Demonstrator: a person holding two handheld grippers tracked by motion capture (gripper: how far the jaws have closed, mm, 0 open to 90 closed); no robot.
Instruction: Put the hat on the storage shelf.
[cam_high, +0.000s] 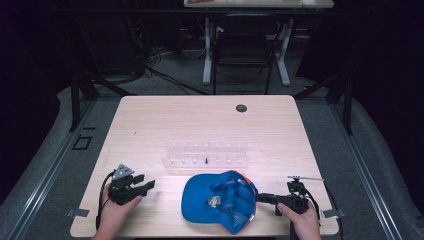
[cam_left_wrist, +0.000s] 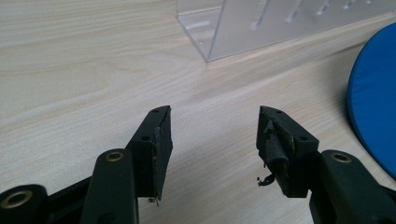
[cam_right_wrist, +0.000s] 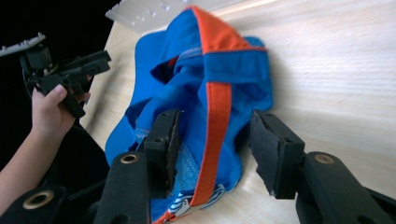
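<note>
A blue cap with orange trim (cam_high: 220, 200) lies upside down near the table's front edge, its inside facing up. My right gripper (cam_high: 260, 197) reaches in from the right at the cap's rear edge. In the right gripper view its jaws (cam_right_wrist: 212, 135) stand apart around the cap's (cam_right_wrist: 210, 70) orange strap and blue fabric, and the pads do not clamp it. To the left of the cap, my left gripper (cam_high: 148, 186) is open over bare wood. Nothing sits between its fingers (cam_left_wrist: 215, 126), and the cap's blue brim (cam_left_wrist: 373, 107) lies off to its right.
A clear acrylic rack (cam_high: 206, 153) with slots stands across the middle of the wooden table (cam_high: 200, 120), just behind the cap; its corner (cam_left_wrist: 261, 23) is ahead of the left gripper. A dark round grommet (cam_high: 241, 108) sits at the back. A chair (cam_high: 245, 50) stands beyond the table.
</note>
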